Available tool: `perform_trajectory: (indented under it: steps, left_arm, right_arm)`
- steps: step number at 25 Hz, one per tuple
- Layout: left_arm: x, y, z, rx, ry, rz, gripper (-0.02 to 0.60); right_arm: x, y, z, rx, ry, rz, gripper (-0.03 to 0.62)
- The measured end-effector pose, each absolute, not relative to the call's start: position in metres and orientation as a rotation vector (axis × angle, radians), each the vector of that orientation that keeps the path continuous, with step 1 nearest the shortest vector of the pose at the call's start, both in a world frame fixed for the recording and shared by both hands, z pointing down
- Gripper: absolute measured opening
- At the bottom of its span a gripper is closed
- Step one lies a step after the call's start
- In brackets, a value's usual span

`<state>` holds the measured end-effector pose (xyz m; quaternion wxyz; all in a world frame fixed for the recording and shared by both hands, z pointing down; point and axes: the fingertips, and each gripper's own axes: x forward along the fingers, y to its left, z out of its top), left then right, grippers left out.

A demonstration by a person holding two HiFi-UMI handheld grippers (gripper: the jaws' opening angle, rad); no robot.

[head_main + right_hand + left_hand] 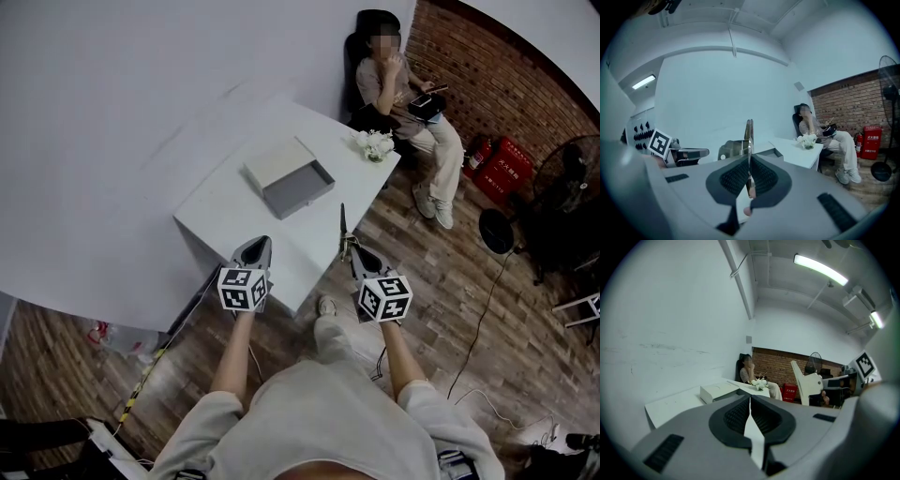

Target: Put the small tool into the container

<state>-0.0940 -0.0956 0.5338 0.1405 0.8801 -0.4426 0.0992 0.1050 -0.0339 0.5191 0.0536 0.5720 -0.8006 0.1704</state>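
Person wore a pale beige short-sleeved top (319,417) at lower centre, light trousers (330,339) and a pale shoe (325,305) above it, grey wedge-shaped left tool (254,244) and right tool (356,253) mid-frame, black-and-white marker cube (244,289) behind each, dark ribbed pads (737,417) inside.

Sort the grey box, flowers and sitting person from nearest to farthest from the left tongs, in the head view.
1. Grey box, middle of the table, ahead of the left tongs.
2. Flowers, table's right corner.
3. Sitting person, beyond the table.

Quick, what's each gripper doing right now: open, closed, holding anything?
Left gripper: closed, nothing in it.
Right gripper: closed on the small tool.
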Motion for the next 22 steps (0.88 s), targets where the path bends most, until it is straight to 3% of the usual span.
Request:
perform_trajectory:
  steps: [22]
  left_arm:
    - [-0.080, -0.233, 0.556, 2.393, -1.429, 0.333, 0.014]
  right_arm:
    - [0.143, -0.202, 0.543, 1.581, -2.495, 0.593, 0.003]
